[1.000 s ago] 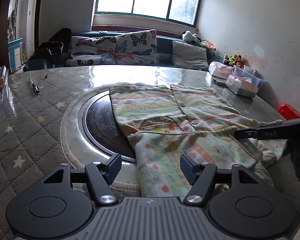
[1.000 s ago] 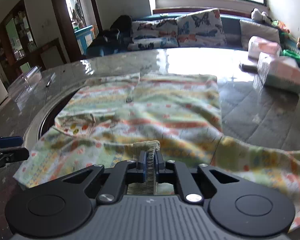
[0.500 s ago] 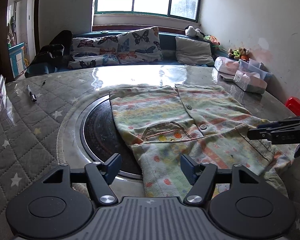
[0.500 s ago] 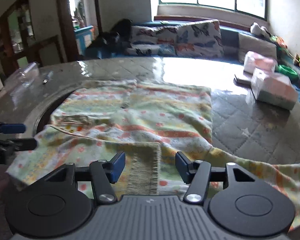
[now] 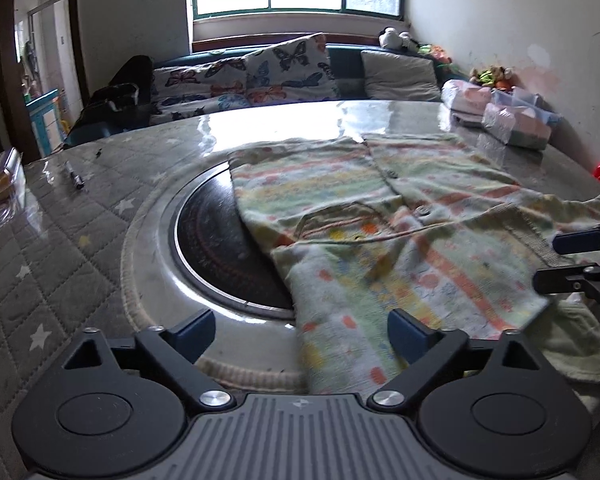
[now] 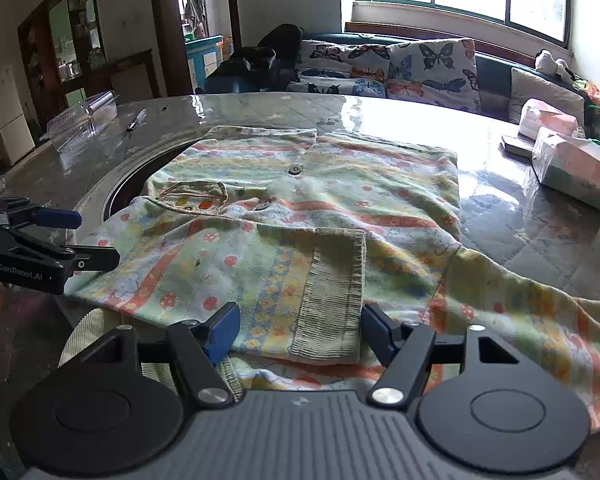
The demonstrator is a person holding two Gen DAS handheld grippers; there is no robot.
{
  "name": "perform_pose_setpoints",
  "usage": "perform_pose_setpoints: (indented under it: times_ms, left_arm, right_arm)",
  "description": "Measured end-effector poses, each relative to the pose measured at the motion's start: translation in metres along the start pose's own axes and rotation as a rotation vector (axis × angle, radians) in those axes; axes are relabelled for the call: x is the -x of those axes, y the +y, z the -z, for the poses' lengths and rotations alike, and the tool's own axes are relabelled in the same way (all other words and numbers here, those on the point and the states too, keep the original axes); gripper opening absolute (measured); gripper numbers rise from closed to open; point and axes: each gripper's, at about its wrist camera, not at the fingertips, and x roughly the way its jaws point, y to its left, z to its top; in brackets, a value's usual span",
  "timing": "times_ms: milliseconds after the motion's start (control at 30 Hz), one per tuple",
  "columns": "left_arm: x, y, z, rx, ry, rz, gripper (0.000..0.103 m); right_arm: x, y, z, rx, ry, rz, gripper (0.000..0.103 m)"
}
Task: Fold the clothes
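Left wrist view: no writing can be read here. The left gripper (image 5: 300, 330) sits at 6 o'clock, low in the picture. Its two blue fingers (image 5: 192, 330) stand far apart and the jaws are opening. A strip of the shirt (image 5: 364, 248) lies between them, but the pads do not press on it. The shirt is pale green with orange stripes and little dots. It lies spread on the grey quilted table (image 5: 60, 240), partly over the round dark plate (image 5: 216, 248) set in the middle of the table. The right gripper (image 5: 556, 258) pokes in at 3 o'clock, with a gap between its fingers, just over the shirt's edge. A pen (image 5: 75, 176) lies at 10 o'clock.

Right wrist view: the left gripper (image 6: 88, 236) at 9 o'clock has "GenRobot.AI" in white letters on its black side. Its jaws stand apart at the shirt's (image 6: 320, 200) edge. The right gripper (image 6: 300, 330) is at 6 o'clock. Its jaws are opening too. The ribbed cuff (image 6: 332, 300) of a folded-over sleeve lies between the blue fingers (image 6: 224, 330), and they are not squeezing it. A wrapped pack (image 6: 576, 168) sits on the table (image 6: 540, 240) at 2 o'clock.
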Motion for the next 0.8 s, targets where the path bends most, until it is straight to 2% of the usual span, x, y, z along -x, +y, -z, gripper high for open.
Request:
perform_pose_setpoints:
  times_ms: [100,167,433,567,800]
  left_arm:
    - [0.001,0.002,-0.002,0.014,0.003,-0.007,0.101]
    - [0.002,0.003,-0.003,0.024,0.005,-0.012,0.103]
    - [-0.002,0.005,-0.005,0.045,0.041,-0.033,0.103]
    - [-0.006,0.007,-0.018,0.058,0.026,-0.05,0.103]
    - [-0.029,0.01,-0.041,0.089,0.047,-0.087,0.103]
  right_arm:
    - [0.004,0.001,-0.002,-0.003,-0.019,-0.004,0.073]
    - [0.005,0.004,-0.002,-0.004,-0.031,-0.01,0.08]
    - [-0.002,0.008,-0.002,0.014,-0.01,-0.005,0.084]
    - [0.0,0.008,-0.011,0.021,-0.034,-0.013,0.092]
    - [-0.013,0.01,-0.027,0.046,-0.048,-0.052,0.094]
